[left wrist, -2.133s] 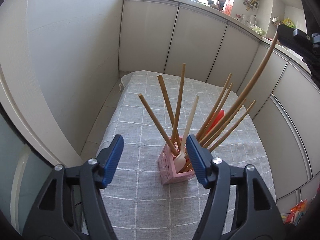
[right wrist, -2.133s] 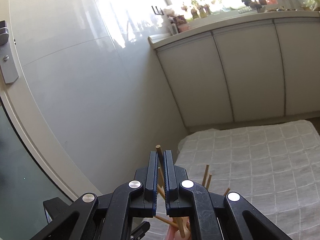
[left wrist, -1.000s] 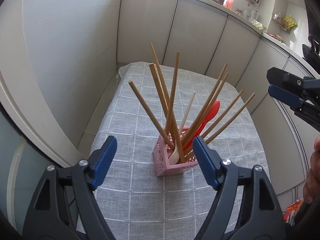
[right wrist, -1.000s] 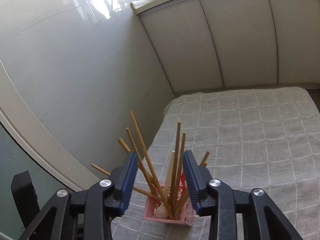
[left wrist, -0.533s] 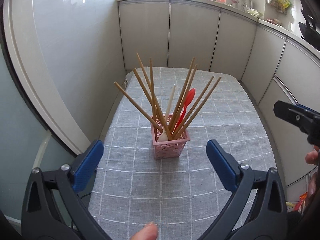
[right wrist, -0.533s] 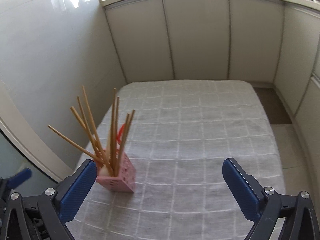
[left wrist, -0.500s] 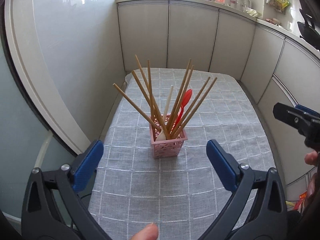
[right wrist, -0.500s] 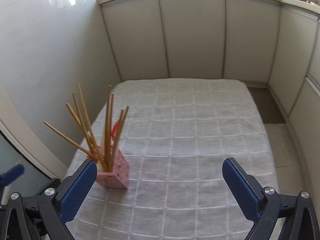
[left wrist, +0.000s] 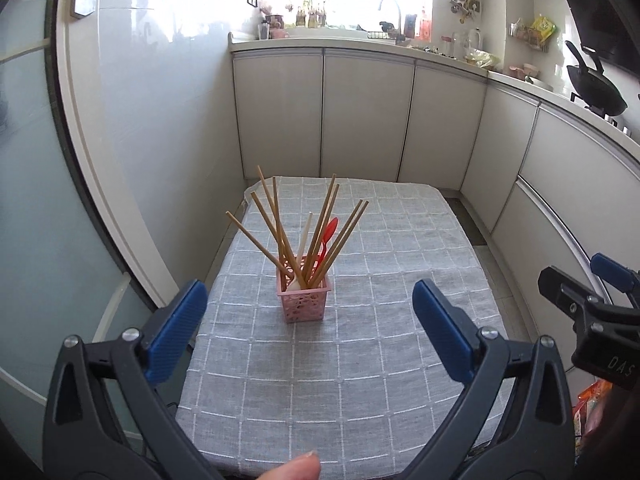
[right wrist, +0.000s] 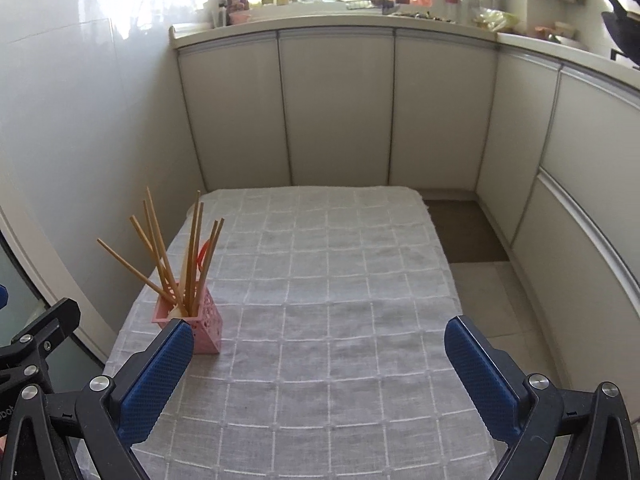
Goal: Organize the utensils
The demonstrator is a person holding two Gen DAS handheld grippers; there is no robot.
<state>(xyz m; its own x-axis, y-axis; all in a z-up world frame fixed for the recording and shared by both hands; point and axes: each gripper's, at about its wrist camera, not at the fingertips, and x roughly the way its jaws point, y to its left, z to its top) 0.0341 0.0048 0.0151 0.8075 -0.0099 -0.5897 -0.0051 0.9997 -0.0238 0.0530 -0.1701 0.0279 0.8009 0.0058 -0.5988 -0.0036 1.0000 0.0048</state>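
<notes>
A pink perforated holder (left wrist: 305, 303) stands upright on the grey checked tablecloth (left wrist: 360, 360). It holds several wooden chopsticks (left wrist: 280, 226), a red spoon (left wrist: 329, 231) and a white spoon (left wrist: 305, 232). My left gripper (left wrist: 310, 328) is open and empty, back from the holder on the near side. My right gripper (right wrist: 318, 366) is open and empty; the holder (right wrist: 198, 322) with its chopsticks (right wrist: 164, 256) shows at its left, just beyond the left fingertip. The right gripper's body (left wrist: 592, 320) shows at the right edge of the left wrist view.
White cabinet doors (left wrist: 364, 112) close off the far and right sides of the table. A white wall (right wrist: 80, 140) and a glass door frame (left wrist: 92, 184) run along the left. A floor mat (right wrist: 464, 232) lies at the far right.
The right gripper let go of a chopstick into the holder and opened wide. Both grippers have drawn back and up from the holder.
</notes>
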